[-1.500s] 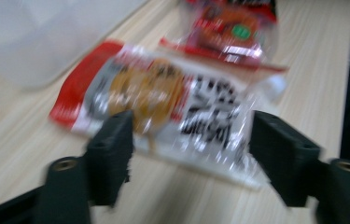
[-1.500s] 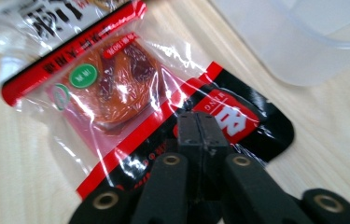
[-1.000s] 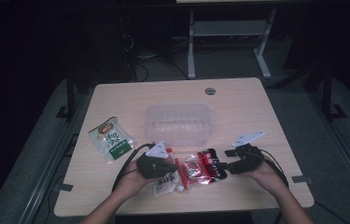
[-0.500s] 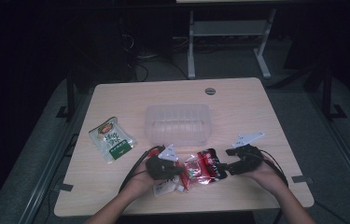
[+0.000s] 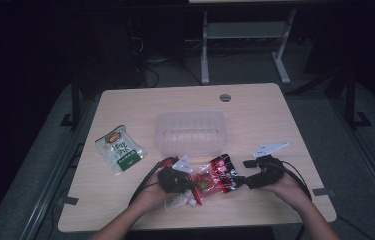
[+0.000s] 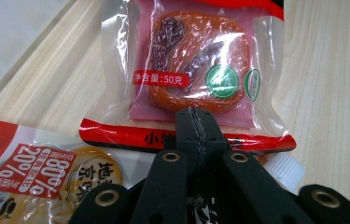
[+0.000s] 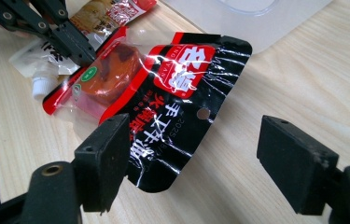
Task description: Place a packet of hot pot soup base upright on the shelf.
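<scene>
Light wooden table (image 5: 255,110) under everything, with a round grommet (image 5: 225,97) near its far edge. Clear plastic container (image 5: 191,131) at the table's middle, just beyond the red-and-black snack packet (image 5: 217,176). Green-and-white pouch (image 5: 119,149) well to the left of the container, lying flat. Snack packet flat on the table near the front edge, black printed end toward the right, clear window with a brown block inside (image 6: 196,70) toward the left. Orange-and-white sachet (image 6: 37,172) and a white spouted pouch with a screw cap (image 6: 282,168) tucked beside and partly under the packet's left end. Left hand-held gripper (image 6: 195,122) with jaws pressed together, tip resting on the packet's red sealed edge; whether film is pinched between them, cannot tell. Right hand-held gripper (image 7: 193,158) at the packet's black end, jaws wide apart and just now opening, black corner lying between them without either pad pressing it.
</scene>
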The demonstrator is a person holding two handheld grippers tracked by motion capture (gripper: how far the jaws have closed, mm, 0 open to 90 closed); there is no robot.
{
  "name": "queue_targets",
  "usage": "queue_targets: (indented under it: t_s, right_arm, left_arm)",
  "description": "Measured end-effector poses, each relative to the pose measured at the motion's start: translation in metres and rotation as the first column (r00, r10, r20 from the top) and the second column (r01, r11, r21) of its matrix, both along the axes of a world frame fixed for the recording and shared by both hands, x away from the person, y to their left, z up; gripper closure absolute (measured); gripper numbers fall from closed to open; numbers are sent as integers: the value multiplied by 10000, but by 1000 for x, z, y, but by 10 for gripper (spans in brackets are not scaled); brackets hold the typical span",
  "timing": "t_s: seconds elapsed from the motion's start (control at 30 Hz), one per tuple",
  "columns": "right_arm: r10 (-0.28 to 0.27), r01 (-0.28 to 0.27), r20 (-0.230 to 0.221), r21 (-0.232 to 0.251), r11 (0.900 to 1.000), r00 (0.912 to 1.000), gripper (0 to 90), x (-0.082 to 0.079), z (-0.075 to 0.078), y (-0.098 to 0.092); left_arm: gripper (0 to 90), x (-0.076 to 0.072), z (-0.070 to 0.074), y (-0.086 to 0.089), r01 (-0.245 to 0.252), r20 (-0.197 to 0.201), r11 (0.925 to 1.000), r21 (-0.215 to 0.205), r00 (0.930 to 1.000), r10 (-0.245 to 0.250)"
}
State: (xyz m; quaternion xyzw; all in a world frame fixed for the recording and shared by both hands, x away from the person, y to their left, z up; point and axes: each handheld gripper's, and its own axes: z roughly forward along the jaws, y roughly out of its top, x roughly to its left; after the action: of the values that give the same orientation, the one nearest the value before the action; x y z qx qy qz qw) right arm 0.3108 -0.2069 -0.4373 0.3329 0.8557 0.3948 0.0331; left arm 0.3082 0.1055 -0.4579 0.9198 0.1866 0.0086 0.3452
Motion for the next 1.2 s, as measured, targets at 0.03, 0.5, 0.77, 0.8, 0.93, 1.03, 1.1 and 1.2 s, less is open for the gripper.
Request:
queue_targets:
  t_s: [0.03, 0.5, 0.77, 0.8, 0.93, 1.03, 1.1, 1.2]
  right_arm:
    - [33, -33, -16, 36, 10000, 10000, 250, 1, -1, 0]
    - [273, -226, -870, 543, 9983, 9958, 242, 23, -16, 16]
    - [565, -410, -1553, 1010, 9940, 9862, 251, 26, -25, 20]
    - [607, -436, -1600, 1085, 9931, 9852, 257, 26, -25, 21]
    - [908, -715, -1676, 1181, 9904, 9817, 270, 23, -25, 26]
    - [950, -789, -1428, 1147, 9903, 9852, 306, 22, -22, 28]
    - [970, -807, -1351, 1210, 9894, 9861, 368, 21, -20, 27]
    - [1059, -879, -1345, 1330, 9872, 9852, 424, 21, -19, 25]
  left_arm:
    - [895, 0, 0, 0, 11, -14, 10000, 48, 10000, -11]
    - [896, 1, -2, 0, 13, -79, 9999, 147, 10000, -12]
    - [896, 0, -2, 0, -59, -69, 9999, 108, 10000, 59]
    - [896, 0, -2, 0, -64, -69, 9999, 100, 10000, 64]
    - [896, 0, -2, -1, -74, -70, 9999, 135, 9999, 75]
    - [896, 0, -2, 0, -78, -80, 9999, 135, 9999, 79]
    - [897, 0, -2, -1, -131, -79, 9999, 92, 9999, 132]
    - [897, 0, -2, -1, -153, -95, 9998, 84, 9998, 154]
